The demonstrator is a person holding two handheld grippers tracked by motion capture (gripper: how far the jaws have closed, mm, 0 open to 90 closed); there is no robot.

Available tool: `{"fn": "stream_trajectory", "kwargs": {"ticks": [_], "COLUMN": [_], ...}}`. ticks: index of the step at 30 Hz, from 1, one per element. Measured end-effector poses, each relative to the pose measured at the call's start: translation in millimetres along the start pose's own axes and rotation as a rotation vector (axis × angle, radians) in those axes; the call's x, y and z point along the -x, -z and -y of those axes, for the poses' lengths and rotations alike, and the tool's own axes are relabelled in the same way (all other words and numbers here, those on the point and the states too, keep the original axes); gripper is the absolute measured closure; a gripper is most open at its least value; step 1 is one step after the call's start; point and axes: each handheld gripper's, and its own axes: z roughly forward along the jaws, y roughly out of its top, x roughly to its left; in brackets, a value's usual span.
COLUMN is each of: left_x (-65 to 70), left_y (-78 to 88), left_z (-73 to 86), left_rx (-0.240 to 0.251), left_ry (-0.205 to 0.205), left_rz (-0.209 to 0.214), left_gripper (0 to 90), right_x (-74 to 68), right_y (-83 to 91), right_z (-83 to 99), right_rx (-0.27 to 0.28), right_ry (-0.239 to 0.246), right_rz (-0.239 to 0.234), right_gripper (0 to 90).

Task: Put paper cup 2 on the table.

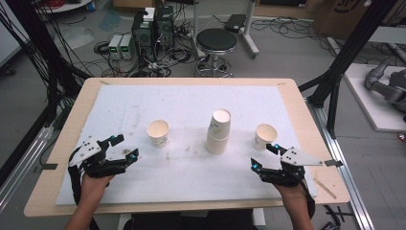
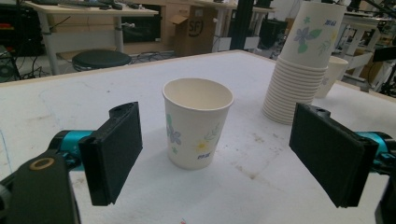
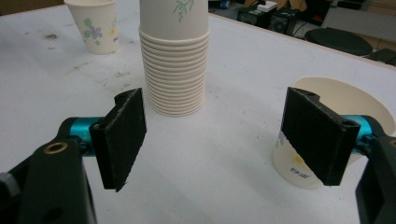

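On the white mat [image 1: 191,182] stand a single paper cup [image 1: 157,132] at the left, a tall stack of paper cups [image 1: 219,132] in the middle and another single cup [image 1: 265,136] at the right. My left gripper [image 1: 125,146] hovers open in front and to the left of the left cup. In the left gripper view that flowered cup [image 2: 198,123] stands upright beyond the jaws, apart from both pads, with the stack [image 2: 301,65] farther right. My right gripper [image 1: 264,156] is open just in front of the right cup [image 3: 327,93], which its right jaw partly hides; the stack [image 3: 175,60] lies ahead.
The mat lies on a wooden table [image 1: 306,120] with bare edges all round. A thin stick [image 1: 325,188] lies near the right front corner. Behind the table stand a black stool [image 1: 217,40] and computer boxes [image 1: 153,28] with cables; black frame posts [image 1: 335,81] flank it.
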Motion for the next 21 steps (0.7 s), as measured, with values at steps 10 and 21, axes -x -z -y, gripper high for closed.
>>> {"fn": "stream_trajectory", "kwargs": {"ticks": [10,21], "left_x": [0.2,1.9], "left_y": [-1.8,-3.3], "left_z": [0.6,0.1], "left_rx": [-0.003,-0.003], "left_ry": [-0.014,-0.016], "left_rz": [-0.008,-0.003], "left_gripper": [17.5,17.6], "right_x": [0.2,-0.6], "right_y": [0.3,2.3], "right_z": [1.3,1.6], "right_rx": [0.000,0.005], "right_ry": [-0.006,-0.003], "right_rz": [-0.010,-0.009], "right_gripper": [22.8,22.8]}}
